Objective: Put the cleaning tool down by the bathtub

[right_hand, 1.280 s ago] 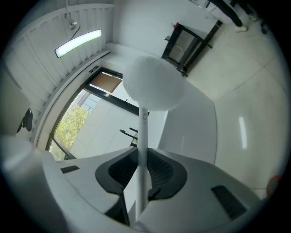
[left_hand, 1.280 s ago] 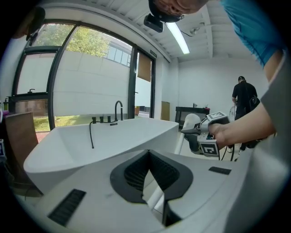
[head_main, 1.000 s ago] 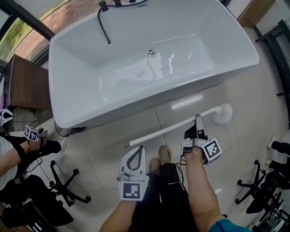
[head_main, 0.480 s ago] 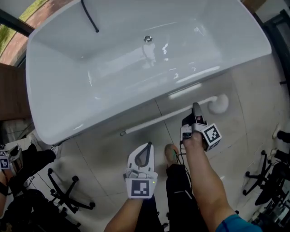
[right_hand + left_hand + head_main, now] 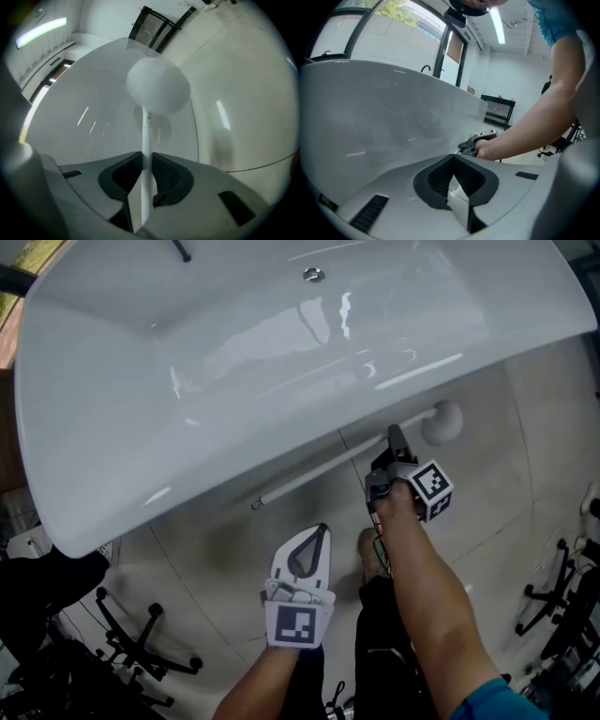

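Nearest the camera, the left tool (image 5: 319, 532) hangs idle over the glossy pale floor tiles (image 5: 487, 512). Its jaws are clenched together on nothing, as its own view (image 5: 453, 158) confirms. Just beyond it, past the person's shoe (image 5: 371, 555), the right tool (image 5: 395, 439) is clamped on the long white scrubber with a thin straight handle and a round white head (image 5: 319, 470). In the right gripper view the jaws (image 5: 146, 161) pinch the handle (image 5: 147, 129) a short way behind the head. The scrubber lies low along the foot of the big white oval bathtub (image 5: 122, 493), with its head to the right and most of its handle trailing left under the tub's overhang. I cannot tell whether it touches the floor yet. The grip sits close to the head, so the long free end can sag or swing. If it does, it may knock the tub wall. If the jaws let go while the scrubber is raised, it is likely to clatter and roll on the slick tiles, perhaps under the person's feet.
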A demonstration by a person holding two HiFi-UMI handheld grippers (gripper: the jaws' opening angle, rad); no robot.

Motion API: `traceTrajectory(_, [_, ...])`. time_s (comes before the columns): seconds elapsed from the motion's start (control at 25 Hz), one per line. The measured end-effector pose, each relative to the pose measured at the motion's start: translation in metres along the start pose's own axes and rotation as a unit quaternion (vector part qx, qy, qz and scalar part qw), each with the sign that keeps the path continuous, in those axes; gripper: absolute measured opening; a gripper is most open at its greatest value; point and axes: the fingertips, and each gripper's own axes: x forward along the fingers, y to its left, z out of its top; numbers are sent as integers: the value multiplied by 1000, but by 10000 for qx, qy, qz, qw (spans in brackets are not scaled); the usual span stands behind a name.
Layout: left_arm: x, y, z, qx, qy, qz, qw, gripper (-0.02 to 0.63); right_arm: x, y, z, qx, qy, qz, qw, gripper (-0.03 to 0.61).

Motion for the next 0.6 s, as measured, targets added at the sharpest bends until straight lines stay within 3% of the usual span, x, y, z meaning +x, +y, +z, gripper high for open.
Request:
traceTrajectory(0.24, [16, 28, -28, 93, 120, -41, 9999, 0, 62, -48, -21, -137, -48, -347, 9993, 81])
traceTrajectory(0.48, [30, 52, -14, -164, -293, 228, 9992, 0, 101, -94, -31, -157, 31, -728, 9972, 78])
traceTrajectory(0.6, [38, 53, -15, -73, -281, 201, 9994, 0, 110, -121, -38, -249, 190, -971, 9948, 84])
